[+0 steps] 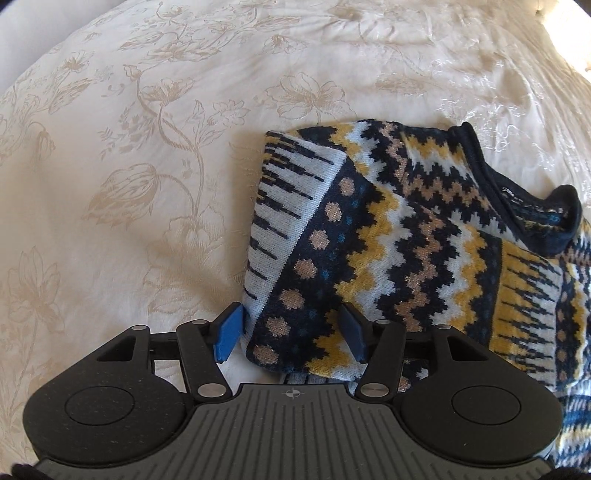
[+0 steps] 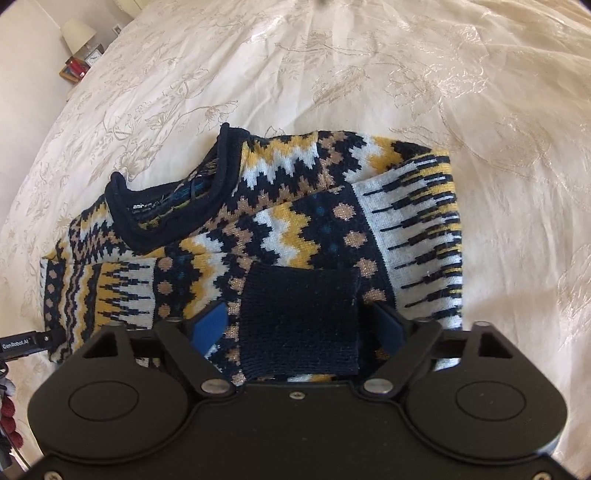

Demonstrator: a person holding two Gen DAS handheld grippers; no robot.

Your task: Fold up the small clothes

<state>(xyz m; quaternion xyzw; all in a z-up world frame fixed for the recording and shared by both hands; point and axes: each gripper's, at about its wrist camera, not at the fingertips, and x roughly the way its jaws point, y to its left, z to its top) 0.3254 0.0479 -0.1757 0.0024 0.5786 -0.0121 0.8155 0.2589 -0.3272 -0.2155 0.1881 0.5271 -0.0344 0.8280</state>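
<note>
- A patterned knit sweater (image 1: 424, 229) lies flat on the cream floral bedspread (image 1: 129, 166), both sleeves already folded in over the body, its navy collar (image 2: 173, 206) toward the bed's far side.
- In the left wrist view the left gripper (image 1: 293, 332) points steeply down at the sweater's left folded edge. Its blue pads (image 1: 229, 332) stand about half open: one just off the edge over the bedspread, the other on the knit. A strip of fabric lies between them, and the pads do not visibly pinch it.
- In the right wrist view the right gripper (image 2: 299, 325) stands over the navy ribbed cuff (image 2: 299, 321) of the folded-in sleeve, which lies on the body near the hem. The cuff fills the gap between the fairly wide jaws; whether the pads press its sides I cannot tell.
- The sweater's long axis runs away from both grippers, hem near, collar far. Each hand is at its own side of the near end, so a hem-to-collar fold looks like the likely next step, lifting away along that axis.
- No container shows. A lamp (image 2: 77, 33) stands on a bedside table beyond the bed's far left corner.
</note>
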